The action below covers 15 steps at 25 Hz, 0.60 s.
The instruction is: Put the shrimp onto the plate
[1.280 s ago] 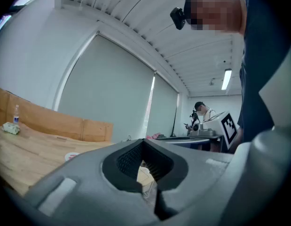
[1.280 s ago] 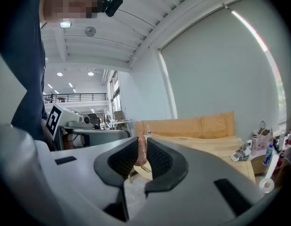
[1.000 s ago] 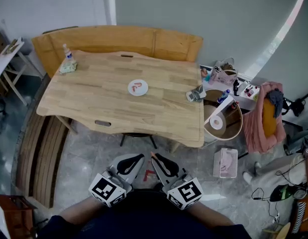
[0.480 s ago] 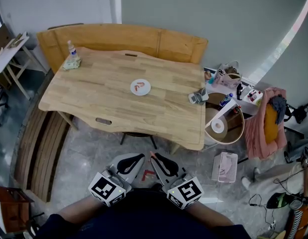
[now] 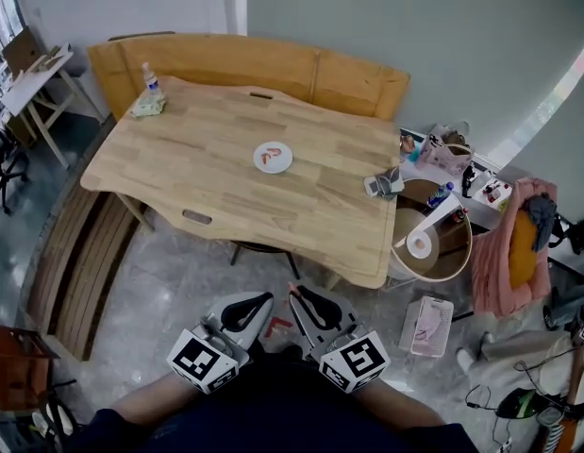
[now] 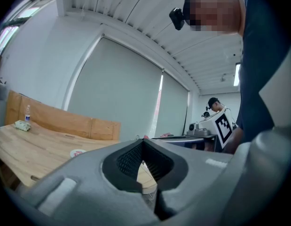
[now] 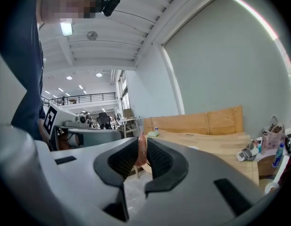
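Observation:
A small white plate (image 5: 273,157) lies mid-table on the wooden table (image 5: 197,173), with a red-orange shrimp on it; it also shows in the left gripper view as the plate (image 6: 78,152). Both grippers hang low over the floor, well short of the table's near edge. My right gripper (image 5: 293,293) is shut on a pink shrimp (image 7: 142,150), pinched upright between its pads. My left gripper (image 5: 264,299) sits beside it, its jaw tips meeting with nothing between them (image 6: 144,140).
A bottle and cloth (image 5: 150,99) sit at the table's far left corner, a small device (image 5: 381,186) at its right edge. Wooden benches run behind and left (image 5: 75,253). A round basket with a tape roll (image 5: 431,242), a box (image 5: 427,325) and pink clothes (image 5: 513,258) crowd the right floor.
The head view has shifted, so the table and plate sit slightly lower and further right in the picture. Both grippers stay where they were, the right still on the shrimp.

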Each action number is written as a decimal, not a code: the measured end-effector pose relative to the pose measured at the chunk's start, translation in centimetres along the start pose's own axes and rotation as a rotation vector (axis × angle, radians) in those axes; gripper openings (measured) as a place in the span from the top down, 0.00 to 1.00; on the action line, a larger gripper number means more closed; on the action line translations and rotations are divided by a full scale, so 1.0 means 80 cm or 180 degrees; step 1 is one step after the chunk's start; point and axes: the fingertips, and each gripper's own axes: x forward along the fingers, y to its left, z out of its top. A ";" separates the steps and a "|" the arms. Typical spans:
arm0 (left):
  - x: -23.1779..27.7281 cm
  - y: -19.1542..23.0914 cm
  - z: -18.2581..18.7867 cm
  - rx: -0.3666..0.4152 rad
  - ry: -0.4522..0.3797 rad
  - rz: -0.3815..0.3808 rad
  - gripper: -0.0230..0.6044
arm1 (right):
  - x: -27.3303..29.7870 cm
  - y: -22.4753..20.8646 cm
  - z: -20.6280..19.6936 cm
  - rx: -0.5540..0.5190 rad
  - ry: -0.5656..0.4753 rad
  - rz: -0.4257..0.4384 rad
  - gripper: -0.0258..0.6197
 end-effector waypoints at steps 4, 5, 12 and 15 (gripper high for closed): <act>0.012 0.012 0.003 -0.0013 -0.0001 0.0055 0.96 | 0.007 -0.016 -0.003 0.0041 0.0033 -0.0013 0.86; 0.016 0.018 0.004 -0.0014 -0.0006 0.0056 0.96 | 0.012 -0.020 -0.003 0.0032 0.0034 -0.0012 0.86; 0.052 0.078 0.015 -0.0004 -0.0083 -0.0063 0.96 | 0.067 -0.058 0.008 -0.0010 0.0072 -0.0116 0.86; 0.070 0.114 0.025 -0.0013 -0.0077 -0.0122 0.96 | 0.101 -0.077 0.014 0.0005 0.0089 -0.0197 0.86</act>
